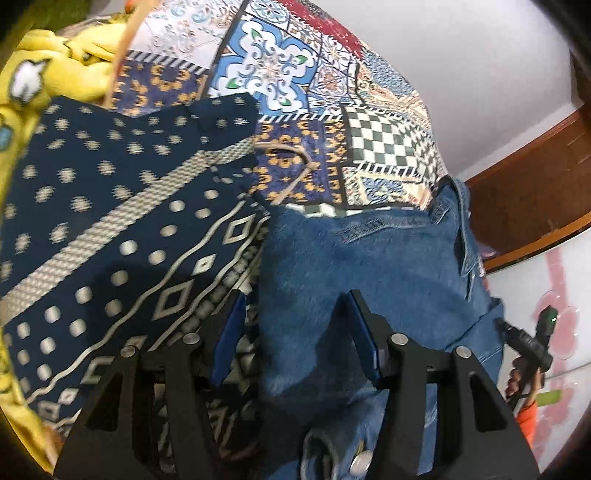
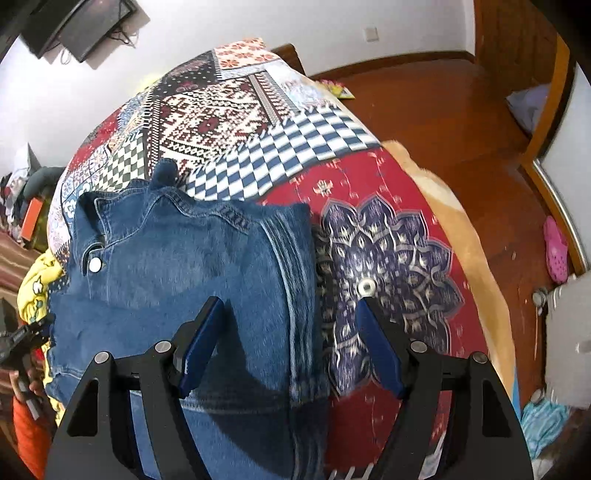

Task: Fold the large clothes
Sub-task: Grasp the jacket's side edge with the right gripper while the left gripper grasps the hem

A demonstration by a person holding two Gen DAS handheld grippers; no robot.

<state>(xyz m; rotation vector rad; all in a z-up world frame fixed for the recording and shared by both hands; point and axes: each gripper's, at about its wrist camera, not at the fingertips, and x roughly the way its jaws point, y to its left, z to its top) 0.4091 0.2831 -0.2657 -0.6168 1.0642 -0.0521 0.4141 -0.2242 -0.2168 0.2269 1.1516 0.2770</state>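
Observation:
A blue denim jacket (image 2: 184, 266) lies folded on a patterned patchwork bedspread (image 2: 229, 122), collar toward the far side, a metal button showing. It also shows in the left wrist view (image 1: 362, 258). My left gripper (image 1: 295, 302) is open and empty, just above the jacket's left edge. My right gripper (image 2: 291, 310) is open and empty, its jaws straddling the jacket's right folded edge. A navy patterned garment (image 1: 110, 229) lies to the left of the jacket.
A yellow cartoon-print cloth (image 1: 40, 77) lies at the far left of the bed. The bedspread (image 1: 295, 74) fills the back. The bed's right edge drops to a wooden floor (image 2: 424, 110) with a pink clog (image 2: 556, 249). A wall-mounted screen (image 2: 77, 26) hangs at the upper left.

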